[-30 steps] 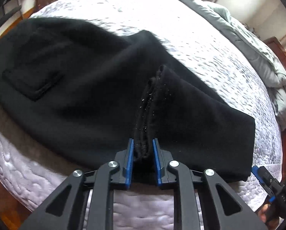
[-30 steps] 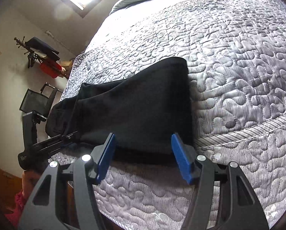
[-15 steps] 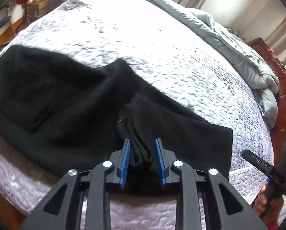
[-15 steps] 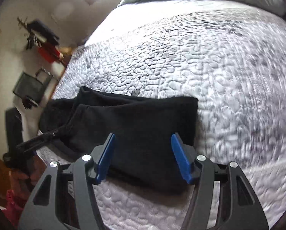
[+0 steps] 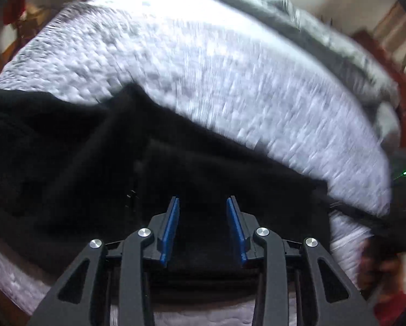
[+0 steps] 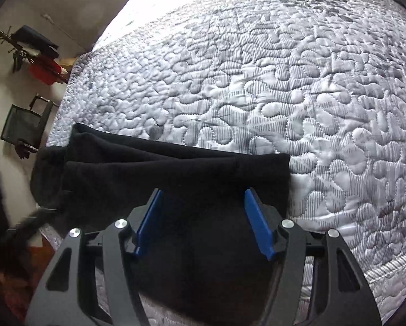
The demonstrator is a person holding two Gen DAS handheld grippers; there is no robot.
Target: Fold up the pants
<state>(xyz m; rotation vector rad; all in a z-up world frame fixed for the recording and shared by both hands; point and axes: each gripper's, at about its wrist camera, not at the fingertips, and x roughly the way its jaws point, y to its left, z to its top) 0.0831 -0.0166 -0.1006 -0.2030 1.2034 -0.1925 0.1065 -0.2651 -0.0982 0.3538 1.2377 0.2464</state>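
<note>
Black soft fleece pants point(image 6: 175, 174) lie along the near edge of the bed, already doubled lengthwise, leg end toward the right, waist and pocket part toward the left. Nearest in the right wrist view, the right gripper point(image 6: 203, 217) has its blue pads spread wide, nothing between them but cloth lying below; it hangs over the leg end near the hem. In the left wrist view the left gripper point(image 5: 203, 225) is likewise parted, empty, over the middle of the pants point(image 5: 121, 176); that view is motion-blurred, so layer edges are hard to read.

Judgement: step in hand looks like regrasping for the next cross fold. Do it well: drop each gripper low enough to pinch all layers at the near edge, not just the top one; grab hem corner squarely, lift both together, carry leg end over toward the waist, keep edges lined up.

Beyond the pants, white-grey quilted mattress point(image 6: 284, 81) stretches away. Farthest, rumpled grey duvet point(image 5: 325, 46) along the far side.
</note>
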